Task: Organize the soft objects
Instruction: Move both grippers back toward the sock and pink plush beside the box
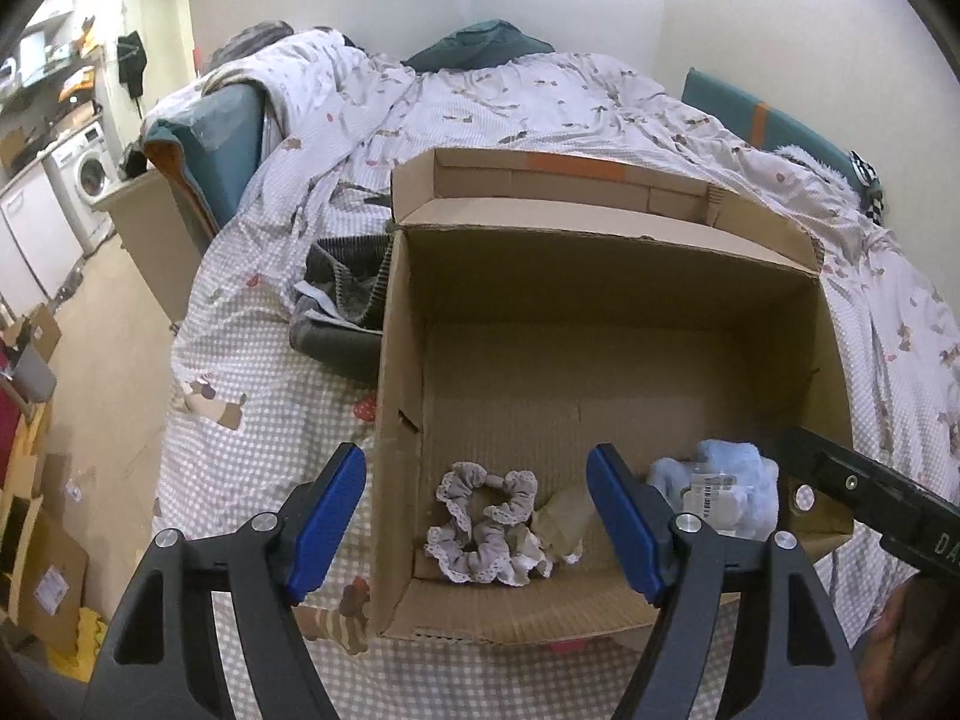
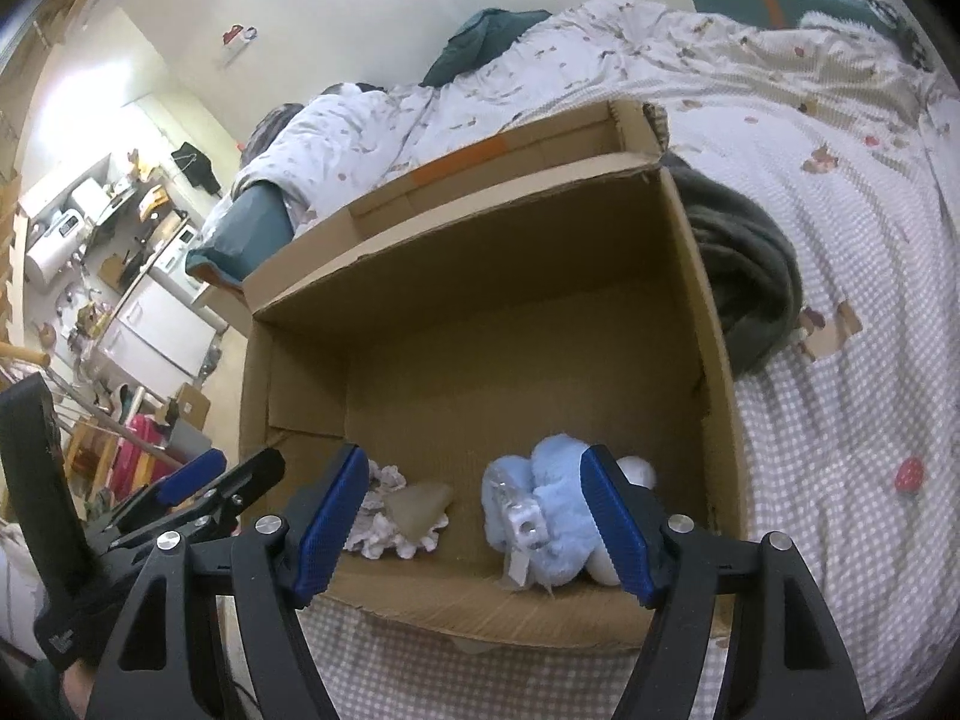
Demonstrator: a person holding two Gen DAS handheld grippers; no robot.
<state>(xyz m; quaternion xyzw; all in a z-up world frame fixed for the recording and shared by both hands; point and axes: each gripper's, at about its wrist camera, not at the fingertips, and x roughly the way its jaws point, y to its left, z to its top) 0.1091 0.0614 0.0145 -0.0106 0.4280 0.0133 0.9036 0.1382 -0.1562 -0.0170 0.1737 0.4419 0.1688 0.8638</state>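
A: Where do your two tools stand?

B: Your left hand-held gripper [image 1: 477,525] is released. Its blue pads [image 1: 327,519] stand wide apart and grasp nothing; the left pad hangs outside the box wall, the right pad over the box floor. Your right hand-held gripper [image 2: 474,531] is released too, its jaws spread and empty above the near end of the box.

A: And the soft things?

B: All inside the cardboard box [image 1: 600,312], which sits open on the bed [image 1: 252,456] with its flaps up. In your left view, the grey lace-edged scrunchies [image 1: 483,519] lie on the box floor at about 6 o'clock, against the near wall, with a small beige piece [image 1: 561,519] touching them on their 3 o'clock side. The fluffy light-blue item [image 1: 717,489] with a white tag lies at 4 o'clock of the box floor, in the near right corner.

A: How does it look from your right hand?

B: The light-blue item [image 2: 549,516] lies between your spread pads, nearer the right pad [image 2: 612,525], which partly covers it; I cannot tell whether they touch. The scrunchies [image 2: 393,519] sit at 9 o'clock of it, apart from it, just beside your left pad. The far half of the box floor shows bare cardboard.

A: Anything beside the box?

B: A dark grey garment [image 2: 747,276] lies bunched on the checked cover, against the box's right wall at 2 o'clock. Another grey knit bundle [image 1: 342,300] lies against the left wall.
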